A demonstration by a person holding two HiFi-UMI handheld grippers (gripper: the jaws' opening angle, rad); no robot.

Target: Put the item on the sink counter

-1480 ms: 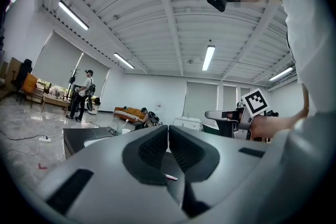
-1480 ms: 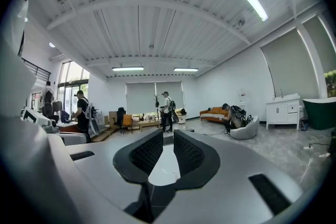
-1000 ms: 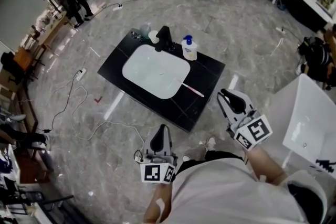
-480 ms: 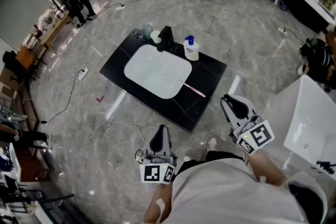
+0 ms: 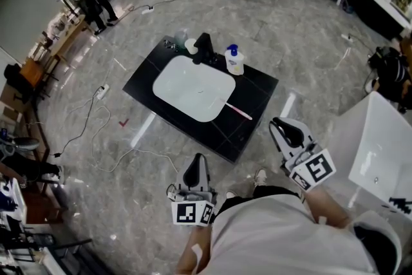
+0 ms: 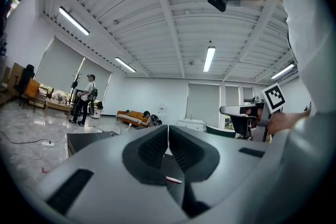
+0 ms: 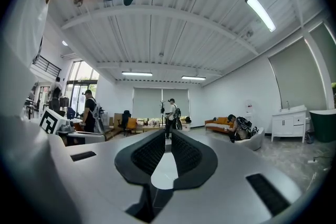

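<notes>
Grey floor is being shown around a black counter point(image 5: 257, 90) at frame centre; below, the left gripper point(image 5: 196, 163) and right gripper point(image 5: 286, 128) are being held empty, jaws together.

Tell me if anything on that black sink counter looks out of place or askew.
One thing: a thin pink item, maybe a toothbrush, lies flat and diagonal on the counter, one end at the basin rim. The soap bottle stands upright; no spill shows.
</notes>
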